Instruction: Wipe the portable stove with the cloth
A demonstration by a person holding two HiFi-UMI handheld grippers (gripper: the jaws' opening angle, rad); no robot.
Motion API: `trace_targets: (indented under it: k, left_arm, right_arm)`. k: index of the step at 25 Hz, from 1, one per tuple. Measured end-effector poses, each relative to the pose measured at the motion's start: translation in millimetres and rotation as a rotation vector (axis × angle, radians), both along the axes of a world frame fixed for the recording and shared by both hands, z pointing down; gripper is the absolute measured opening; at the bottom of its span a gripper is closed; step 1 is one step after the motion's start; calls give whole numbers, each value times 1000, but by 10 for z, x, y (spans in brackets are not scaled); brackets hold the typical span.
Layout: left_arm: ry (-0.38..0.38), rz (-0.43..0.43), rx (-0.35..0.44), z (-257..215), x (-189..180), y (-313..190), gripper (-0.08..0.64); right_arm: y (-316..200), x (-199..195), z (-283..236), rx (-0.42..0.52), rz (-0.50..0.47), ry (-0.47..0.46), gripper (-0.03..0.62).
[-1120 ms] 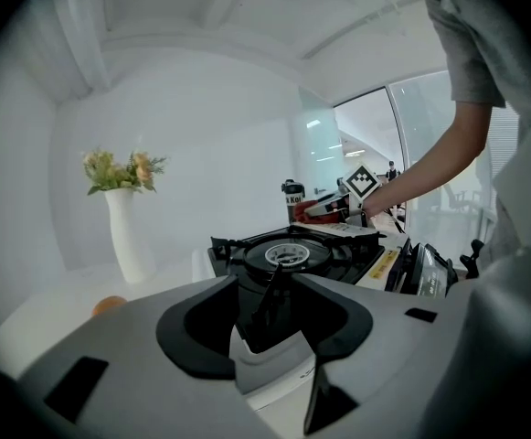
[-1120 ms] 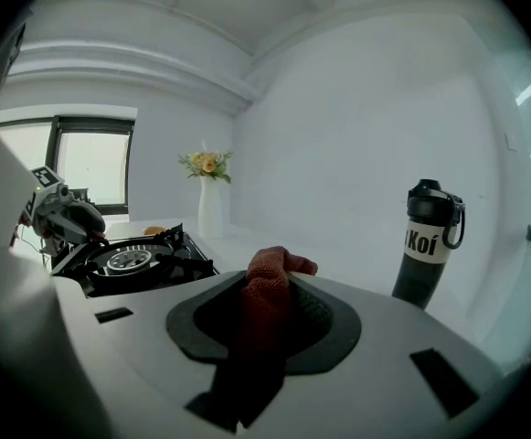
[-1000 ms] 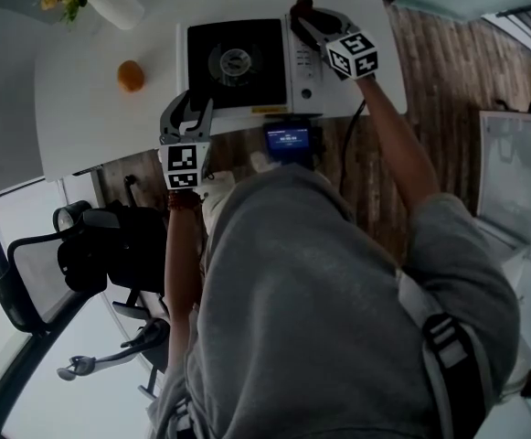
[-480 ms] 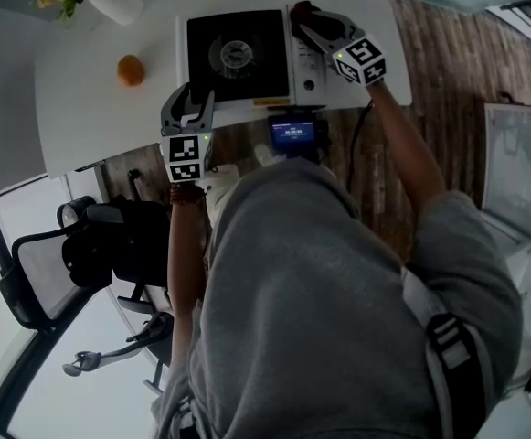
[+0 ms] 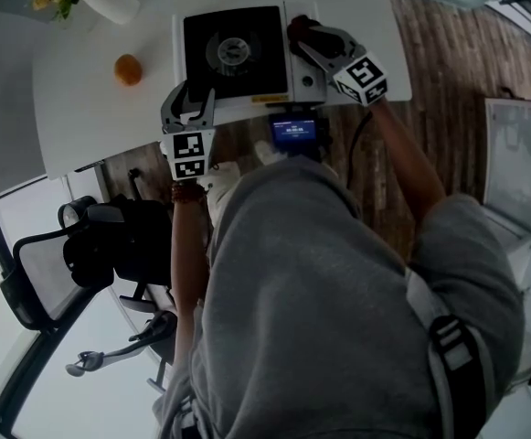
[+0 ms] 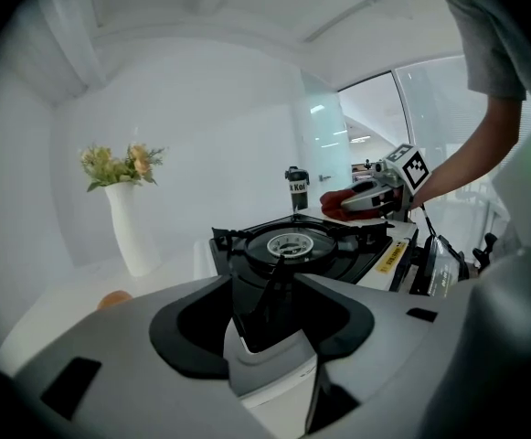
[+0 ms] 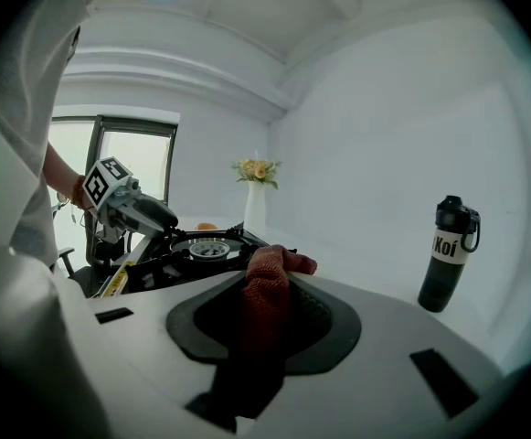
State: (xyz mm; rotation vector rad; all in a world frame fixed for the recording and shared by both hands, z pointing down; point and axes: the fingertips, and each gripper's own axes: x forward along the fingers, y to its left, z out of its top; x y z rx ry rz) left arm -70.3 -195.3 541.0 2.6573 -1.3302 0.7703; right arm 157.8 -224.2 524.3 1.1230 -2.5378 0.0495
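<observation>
Scene: a person stands over a white bench (image 5: 91,117) with a tool in each hand and a portable stove (image 5: 233,53) in front of them.
Right tool (image 5: 303,37): closed on a dark red cloth (image 7: 265,300), which bunches out past the tips.
Cloth: it seems to rest on the stove's pale right-hand section, at the far corner.
Left tool (image 5: 192,97): jaws wide and opening, with the stove's near left corner between them; I see no pad pressing on it.
Key relation: the black burner top lies just to the left of the right tool, between the 2 tools. The right hand, which carries the cloth, is the nearer one for wiping.
Stove axis: its long side runs from one tool to the other, across the person. The knob side faces the person.
Likely next: a sweep leftward from the right tool along that long side.
Beyond the left tool: an orange fruit (image 5: 128,69) and a vase of flowers (image 5: 110,3).
Right of the right tool: a dark bottle (image 7: 448,254), well apart.
</observation>
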Motion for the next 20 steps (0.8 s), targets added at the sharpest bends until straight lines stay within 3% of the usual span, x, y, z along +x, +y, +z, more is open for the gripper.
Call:
trace_targets:
  k: [20]
  left_arm:
    - [-32, -17, -17, 31, -5, -3, 213]
  right_arm:
    - [751, -220, -8, 0, -45, -23, 109]
